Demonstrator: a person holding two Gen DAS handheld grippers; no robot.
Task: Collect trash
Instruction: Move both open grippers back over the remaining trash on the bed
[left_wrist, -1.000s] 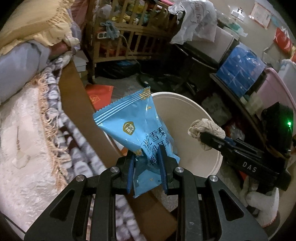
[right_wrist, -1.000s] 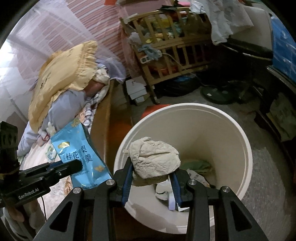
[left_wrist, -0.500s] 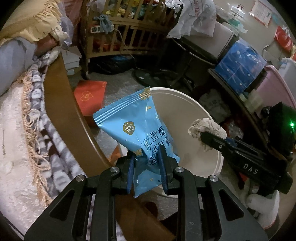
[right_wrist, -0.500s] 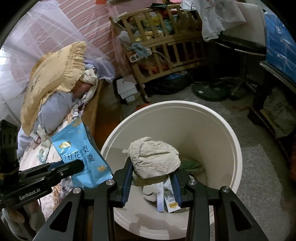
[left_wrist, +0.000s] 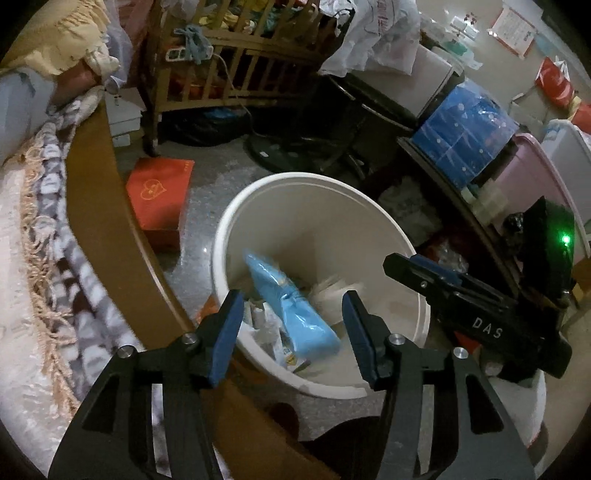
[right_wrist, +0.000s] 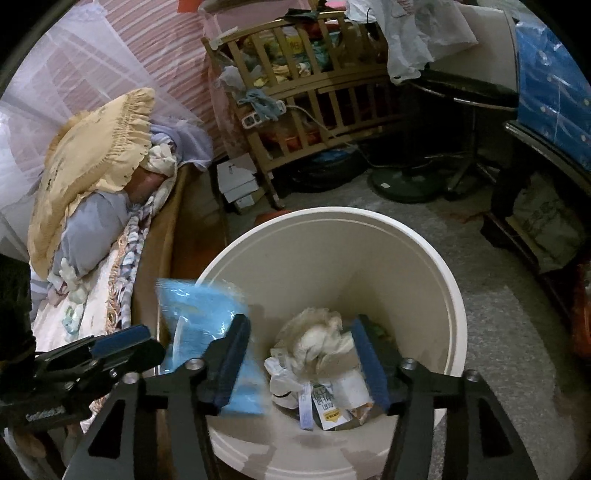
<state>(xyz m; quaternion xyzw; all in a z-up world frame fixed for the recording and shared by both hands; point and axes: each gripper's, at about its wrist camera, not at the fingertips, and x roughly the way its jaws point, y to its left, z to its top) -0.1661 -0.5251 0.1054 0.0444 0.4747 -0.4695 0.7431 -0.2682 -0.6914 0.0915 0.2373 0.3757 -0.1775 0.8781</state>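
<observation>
Left wrist view first: my left gripper (left_wrist: 291, 332) has just been opening, and its jaws now stand apart with nothing pressed between them. A second ago they pinched the blue snack packet (left_wrist: 291, 306) upright above the rim; now the packet is free and blurred, lying or still falling inside the white bin (left_wrist: 314, 192), over the scraps at the bottom. The bed edge (left_wrist: 110, 206) sits to the left, the red box (left_wrist: 159, 199) on the floor beside the bin.

Right wrist view next: my right gripper (right_wrist: 299, 354) has likewise just been opening, jaws wide and released. The crumpled tissue (right_wrist: 321, 336) it clamped half a second ago now sits loose among the wrappers (right_wrist: 328, 402) in the bin (right_wrist: 424, 258), between the pads but not gripped. The blue packet (right_wrist: 207, 317) shows blurred at the bin's left rim, so I judge it mid-drop.

I read both pieces as delivered; both grippers are free to fetch more rubbish.
</observation>
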